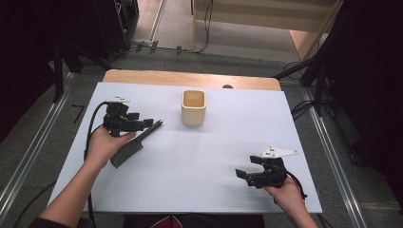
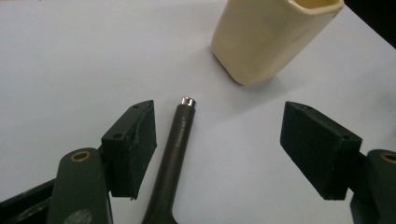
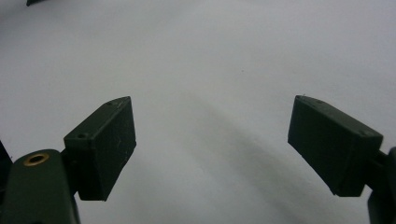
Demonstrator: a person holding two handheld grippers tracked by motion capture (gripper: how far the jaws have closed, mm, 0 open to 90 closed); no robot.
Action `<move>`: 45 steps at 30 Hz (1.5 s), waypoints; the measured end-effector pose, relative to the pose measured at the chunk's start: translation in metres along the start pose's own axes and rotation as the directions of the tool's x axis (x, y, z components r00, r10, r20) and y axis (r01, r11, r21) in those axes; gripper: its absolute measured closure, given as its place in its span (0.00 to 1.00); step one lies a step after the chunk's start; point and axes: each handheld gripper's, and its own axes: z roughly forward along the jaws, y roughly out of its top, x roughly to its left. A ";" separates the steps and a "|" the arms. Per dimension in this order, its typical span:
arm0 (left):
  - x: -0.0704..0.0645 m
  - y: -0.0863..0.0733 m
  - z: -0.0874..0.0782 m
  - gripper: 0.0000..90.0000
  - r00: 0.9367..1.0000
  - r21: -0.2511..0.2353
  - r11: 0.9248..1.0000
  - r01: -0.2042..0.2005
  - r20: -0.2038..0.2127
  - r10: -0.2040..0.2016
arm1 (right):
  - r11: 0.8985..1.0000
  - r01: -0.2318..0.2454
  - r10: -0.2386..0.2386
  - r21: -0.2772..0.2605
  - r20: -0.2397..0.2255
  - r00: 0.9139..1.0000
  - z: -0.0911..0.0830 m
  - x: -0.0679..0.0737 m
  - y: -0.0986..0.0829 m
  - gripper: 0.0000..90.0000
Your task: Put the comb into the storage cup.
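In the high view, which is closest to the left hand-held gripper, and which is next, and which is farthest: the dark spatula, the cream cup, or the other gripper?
From the left hand-held gripper:
1. Dark spatula, right under it, at the table's left.
2. Cream cup, upright in the middle, toward the far edge.
3. Right hand-held gripper, at the near right of the white table.

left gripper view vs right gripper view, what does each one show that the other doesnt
Left gripper view alone: the dark spatula lying on the sheet, its handle between the open jaws of the left gripper and close to one of them, with the cream cup beyond the handle's metal tip. Right gripper view alone: the right gripper, jaws wide, nothing between them. Both share the white sheet covering the table.
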 end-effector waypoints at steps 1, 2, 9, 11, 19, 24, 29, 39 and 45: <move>0.000 0.001 0.002 0.31 1.000 -0.002 1.000 0.002 -0.008 -0.002 | 1.000 0.001 -0.001 -0.001 0.001 1.000 0.000 0.000 0.000 0.15; 0.000 0.002 0.003 0.31 1.000 -0.009 1.000 0.000 -0.008 0.000 | 1.000 0.000 0.000 -0.002 0.000 1.000 0.000 0.000 0.000 0.15; 0.001 0.012 0.014 0.32 0.999 -0.027 1.000 0.012 -0.044 -0.013 | 1.000 -0.002 0.002 -0.002 -0.002 1.000 0.000 0.000 0.000 0.15; 0.001 0.015 0.017 0.32 0.999 -0.033 0.999 0.016 -0.051 -0.018 | 1.000 -0.002 0.002 -0.003 -0.002 1.000 0.000 0.000 0.000 0.15; 0.002 0.022 0.031 0.33 0.996 -0.040 0.998 0.046 -0.069 -0.049 | 1.000 -0.010 0.010 -0.015 -0.007 1.000 0.000 -0.001 0.001 0.15; 0.007 0.023 0.040 0.34 0.994 -0.056 0.994 0.091 -0.062 -0.094 | 1.000 -0.006 0.006 -0.018 -0.007 1.000 -0.001 0.000 0.001 0.15; 0.005 0.019 0.045 0.36 0.994 -0.059 0.996 0.065 -0.088 -0.070 | 1.000 -0.003 0.003 -0.018 -0.008 1.000 -0.001 0.000 0.001 0.15; 0.011 0.011 0.054 0.43 0.991 -0.041 0.994 0.100 -0.081 -0.103 | 1.000 -0.004 0.004 -0.018 -0.010 1.000 -0.002 0.000 0.001 0.15; 0.014 0.008 0.059 0.75 0.990 -0.021 0.995 0.097 -0.105 -0.098 | 1.000 -0.004 0.003 -0.019 -0.011 1.000 -0.001 0.000 0.001 0.15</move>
